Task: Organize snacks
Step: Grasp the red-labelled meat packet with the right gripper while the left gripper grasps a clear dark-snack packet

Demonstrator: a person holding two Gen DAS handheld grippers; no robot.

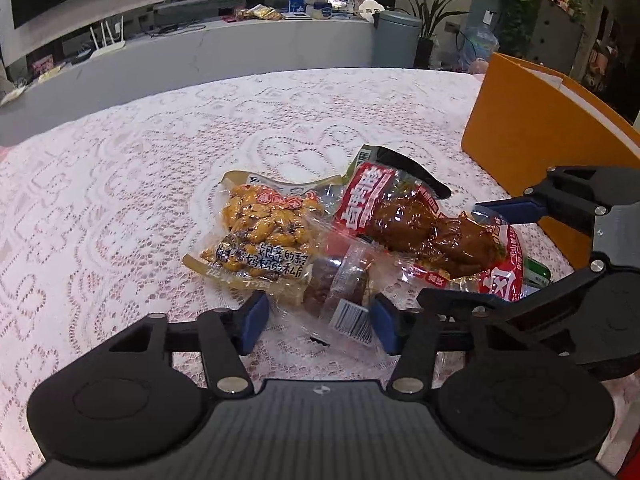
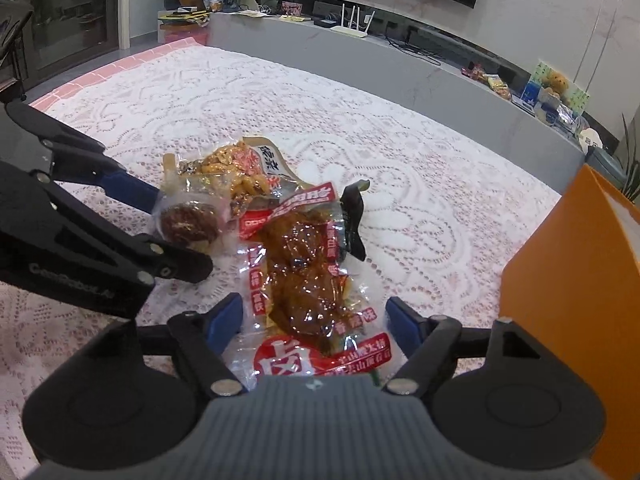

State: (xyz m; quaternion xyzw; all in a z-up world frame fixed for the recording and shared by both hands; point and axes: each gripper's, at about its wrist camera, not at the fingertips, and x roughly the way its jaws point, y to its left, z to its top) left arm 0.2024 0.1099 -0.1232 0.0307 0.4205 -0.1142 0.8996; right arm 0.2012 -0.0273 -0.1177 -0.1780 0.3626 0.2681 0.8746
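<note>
Left wrist view: left gripper (image 1: 318, 322) sits low centre of the frame, blue pads (image 1: 253, 320) either side of a clear-wrapped dark snack puck (image 1: 338, 280). Jaws narrow, pads right against the wrapper's crinkled edges; a firm pinch can't be confirmed from this angle. In the right wrist view the same gripper (image 2: 168, 220) comes in from the left edge and the puck (image 2: 188, 222) sits at its tips, one blue pad (image 2: 128, 190) touching the wrapper, which reads as gripped.

Right gripper (image 2: 314, 320) is bottom centre of its own view, jaws wide, straddling the near end of the red braised-meat pack (image 2: 304, 276). Pads (image 2: 226, 318) stand just clear of the film on both sides, no contact visible. In the left wrist view it (image 1: 504, 236) enters from the right edge, upper pad (image 1: 508, 210) over the pack's (image 1: 420, 224) right end.

Yellow snack bag (image 1: 260, 236) lies mid-frame in the left wrist view, left of the red pack and touching the puck; in the right wrist view it's (image 2: 236, 172) behind the puck, upper centre-left.

All three lie clustered on the white lace tablecloth (image 1: 140, 168). Orange box (image 1: 532, 132) stands at the right edge in both views (image 2: 572, 280), apart from the pile.
</note>
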